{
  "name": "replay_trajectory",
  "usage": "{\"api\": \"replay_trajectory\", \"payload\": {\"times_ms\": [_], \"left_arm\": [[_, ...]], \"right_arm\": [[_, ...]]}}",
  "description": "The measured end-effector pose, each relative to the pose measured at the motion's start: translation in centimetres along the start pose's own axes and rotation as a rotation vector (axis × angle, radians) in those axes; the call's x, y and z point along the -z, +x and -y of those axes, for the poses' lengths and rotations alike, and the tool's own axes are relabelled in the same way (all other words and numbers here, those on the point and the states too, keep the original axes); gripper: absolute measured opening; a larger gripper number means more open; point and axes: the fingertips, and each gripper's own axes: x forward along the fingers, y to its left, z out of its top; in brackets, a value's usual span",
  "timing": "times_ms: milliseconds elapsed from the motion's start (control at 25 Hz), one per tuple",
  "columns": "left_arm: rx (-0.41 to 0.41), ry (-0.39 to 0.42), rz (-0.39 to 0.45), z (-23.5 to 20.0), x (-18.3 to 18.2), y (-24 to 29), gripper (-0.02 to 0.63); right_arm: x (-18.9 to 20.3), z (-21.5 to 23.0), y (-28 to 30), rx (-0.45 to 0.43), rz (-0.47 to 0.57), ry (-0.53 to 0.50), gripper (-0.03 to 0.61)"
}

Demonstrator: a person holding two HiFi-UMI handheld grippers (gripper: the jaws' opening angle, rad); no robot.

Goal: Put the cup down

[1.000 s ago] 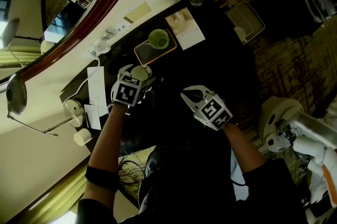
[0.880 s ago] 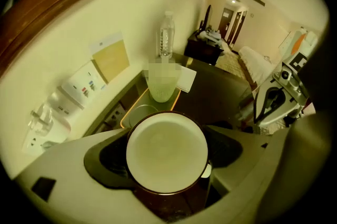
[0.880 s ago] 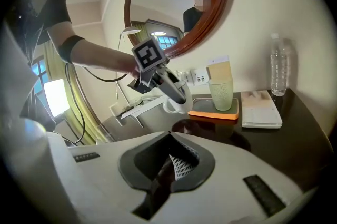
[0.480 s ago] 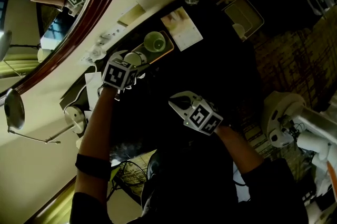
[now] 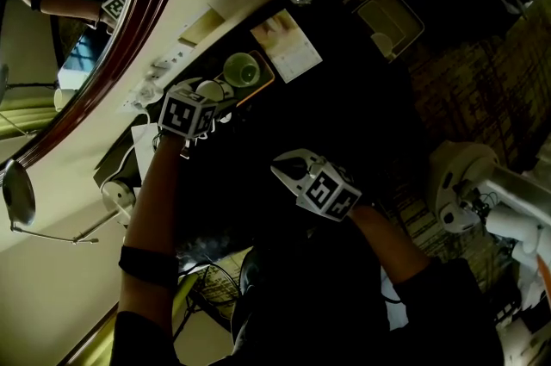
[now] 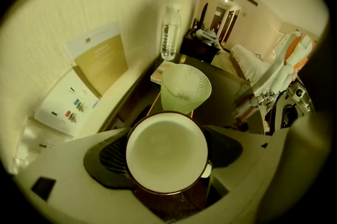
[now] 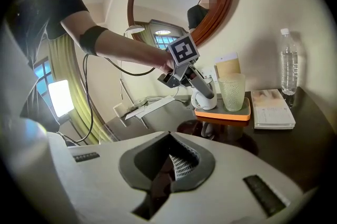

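**A:** White ceramic cup with a dark rim [image 6: 166, 152]: where is it?

**B:** It is clamped between the wide-spread jaws of the left hand-held gripper [image 5: 205, 95]. It sits at the near end of the orange tray [image 7: 224, 113], just beside the textured green glass [image 6: 185, 88]. I cannot tell whether its base touches the tray yet.

**A:** How should it be set down?

**B:** Lower it straight and level, clear of the glass. Release only once the base sits flat, then draw back without catching the handle. The right hand-held gripper [image 7: 171, 165] is closed on nothing above the dark worktop [image 5: 344, 114], and it should stay out of the way.

**A:** What differs from a second ago?

**B:** The left hand-held gripper was short of the tray then and has carried the cup onto that end, grip unchanged. The right is still shut and has barely shifted.
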Motion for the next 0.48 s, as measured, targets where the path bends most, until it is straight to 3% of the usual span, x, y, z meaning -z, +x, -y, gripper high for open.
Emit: {"api": "replay_trajectory", "payload": {"times_ms": [480], "left_arm": [[0.041,0.008,0.046,0.8,-0.2,1.1,0.413]], "right_arm": [[0.4,0.4,-0.8,0.019,0.005,0.006,0.000]]}}
